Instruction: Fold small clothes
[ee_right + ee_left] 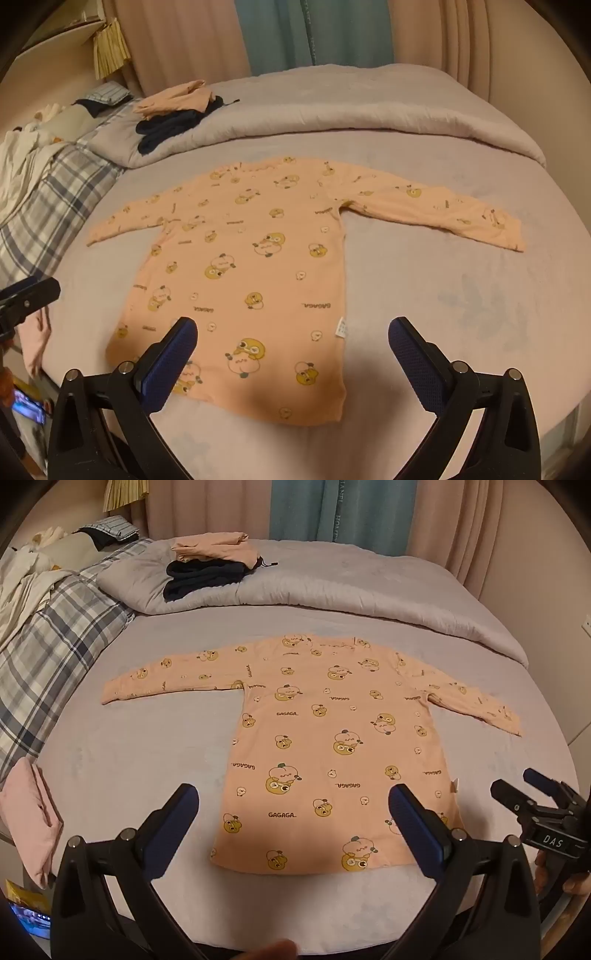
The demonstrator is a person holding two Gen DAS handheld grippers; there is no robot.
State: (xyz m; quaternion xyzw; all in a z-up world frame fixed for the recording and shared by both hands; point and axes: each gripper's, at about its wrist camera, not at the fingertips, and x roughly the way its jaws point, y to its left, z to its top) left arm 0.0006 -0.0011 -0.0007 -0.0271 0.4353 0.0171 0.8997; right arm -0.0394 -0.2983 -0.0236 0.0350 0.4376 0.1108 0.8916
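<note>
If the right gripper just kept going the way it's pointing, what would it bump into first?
Most likely the peach shirt, near its side hem by the white tag. The open right gripper points down there; depth is uncertain.

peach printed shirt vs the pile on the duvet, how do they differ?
The peach shirt lies spread flat, both sleeves out, unfolded; the pile is bunched or folded. The shirt sits on the sheet near both open grippers; the pile sits far back on the duvet. The shirt is one garment; the pile stacks peach over dark cloth. Both include peach fabric.
</note>
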